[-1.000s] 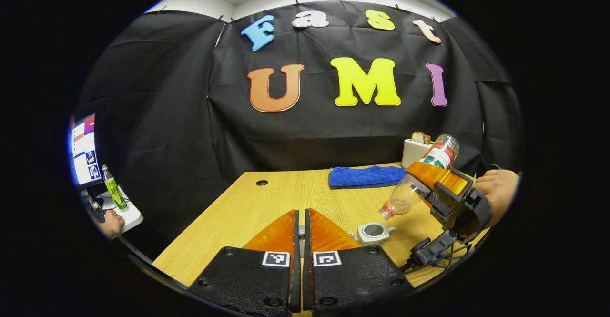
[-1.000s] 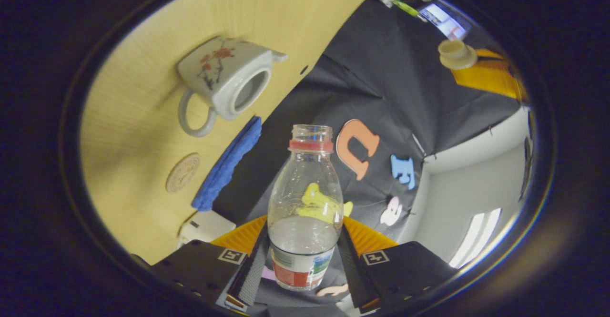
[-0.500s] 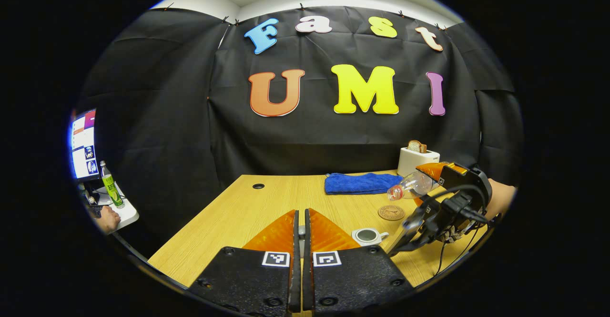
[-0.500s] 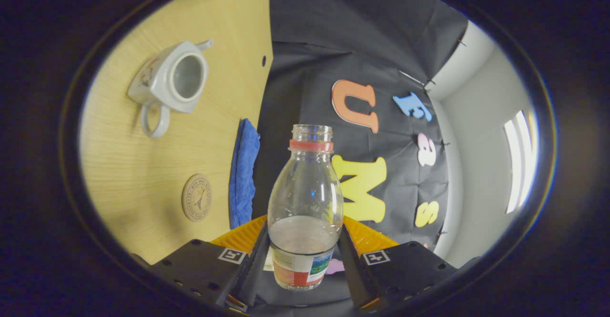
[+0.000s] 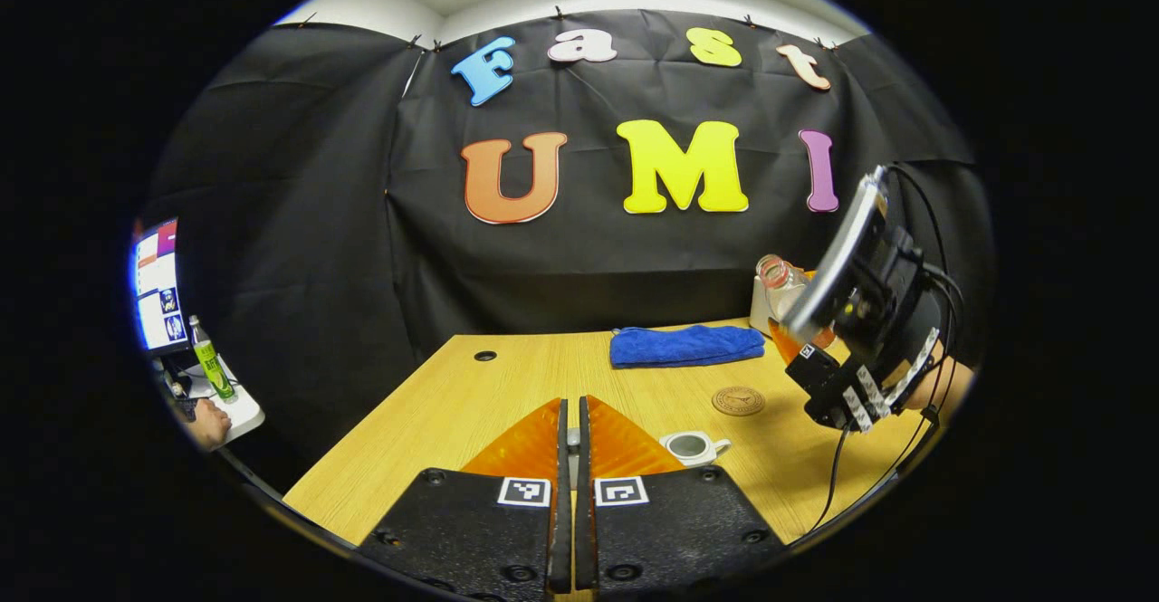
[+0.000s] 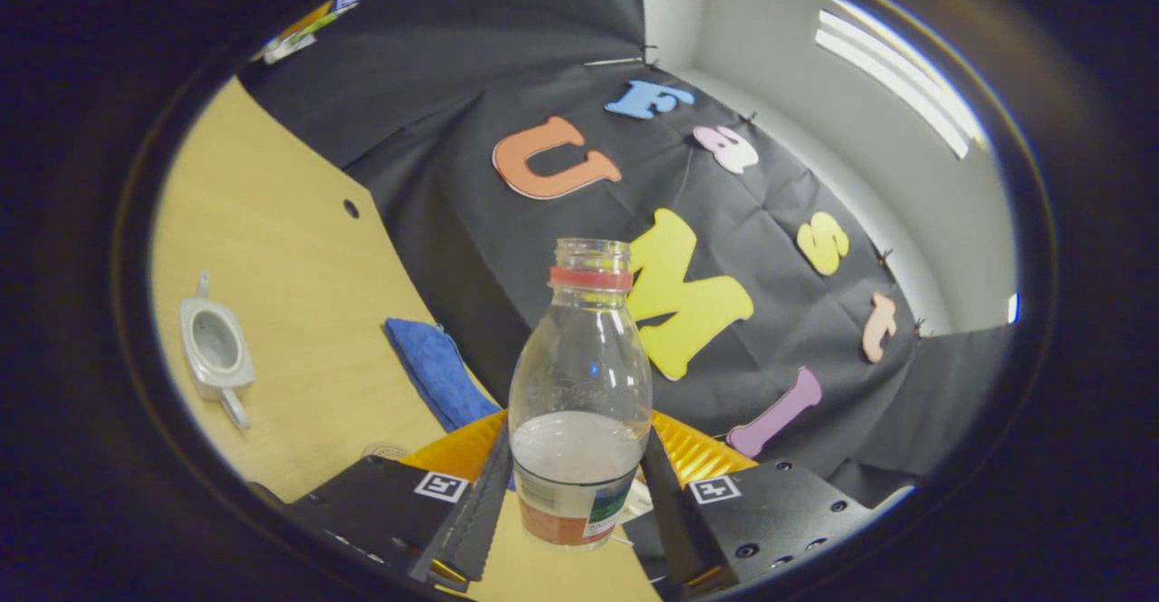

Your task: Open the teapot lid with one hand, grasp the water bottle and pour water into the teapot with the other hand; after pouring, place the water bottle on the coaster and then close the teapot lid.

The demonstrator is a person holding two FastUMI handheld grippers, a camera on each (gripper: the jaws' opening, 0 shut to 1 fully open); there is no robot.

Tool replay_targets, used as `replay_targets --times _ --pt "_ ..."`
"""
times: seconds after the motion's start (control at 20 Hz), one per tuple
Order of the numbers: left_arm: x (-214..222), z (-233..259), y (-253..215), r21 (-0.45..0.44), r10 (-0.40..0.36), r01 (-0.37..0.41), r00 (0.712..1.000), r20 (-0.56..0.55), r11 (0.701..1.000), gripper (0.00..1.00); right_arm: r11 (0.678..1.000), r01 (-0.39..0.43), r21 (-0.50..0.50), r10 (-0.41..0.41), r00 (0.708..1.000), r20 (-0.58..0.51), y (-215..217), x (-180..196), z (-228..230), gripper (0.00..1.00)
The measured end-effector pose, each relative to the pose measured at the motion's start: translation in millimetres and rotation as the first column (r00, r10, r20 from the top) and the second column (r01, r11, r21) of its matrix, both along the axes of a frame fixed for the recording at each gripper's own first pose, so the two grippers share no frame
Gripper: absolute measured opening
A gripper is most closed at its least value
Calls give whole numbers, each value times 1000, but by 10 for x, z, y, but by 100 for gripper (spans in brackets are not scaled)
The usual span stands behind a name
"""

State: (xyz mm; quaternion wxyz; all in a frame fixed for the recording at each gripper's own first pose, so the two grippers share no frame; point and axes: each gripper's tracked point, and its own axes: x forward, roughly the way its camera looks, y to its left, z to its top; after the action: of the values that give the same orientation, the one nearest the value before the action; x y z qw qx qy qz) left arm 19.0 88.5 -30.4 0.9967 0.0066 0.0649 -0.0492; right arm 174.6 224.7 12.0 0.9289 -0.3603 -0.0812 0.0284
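Right hand-held gripper (image 6: 579, 516) clamped on the water bottle (image 6: 579, 403), neck pointing up-frame. Coaster (image 5: 738, 400) lower right on the desk (image 5: 453, 412), just left of it. Left hand-held gripper (image 5: 569, 439) pinched near-closed, lid grip can't tell.

right tool (image 6: 572, 493) clamps water bottle (image 6: 579, 385); teapot (image 6: 215, 344) lidless; table (image 6: 299, 312)
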Motion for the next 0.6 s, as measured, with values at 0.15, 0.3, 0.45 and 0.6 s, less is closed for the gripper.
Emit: replay_targets --times 0.15,0.3,0.45,0.6 --pt "6 4 -14 7 -6 6 1000 6 1000 4 980 -8 198 25 996 -84 -15 170 -37 75" --pt "26 -24 21 5 0 0 1000 -1 1000 4 923 -4 385 67 986 -152 -20 336 -159 75" --pt "67 -76 83 13 21 -21 1000 -15 1000 4 845 32 534 87 977 -196 -38 497 -269 73" --pt "98 -134 143 23 41 -40 999 -30 999 4 763 61 643 135 958 -252 19 659 -466 73"
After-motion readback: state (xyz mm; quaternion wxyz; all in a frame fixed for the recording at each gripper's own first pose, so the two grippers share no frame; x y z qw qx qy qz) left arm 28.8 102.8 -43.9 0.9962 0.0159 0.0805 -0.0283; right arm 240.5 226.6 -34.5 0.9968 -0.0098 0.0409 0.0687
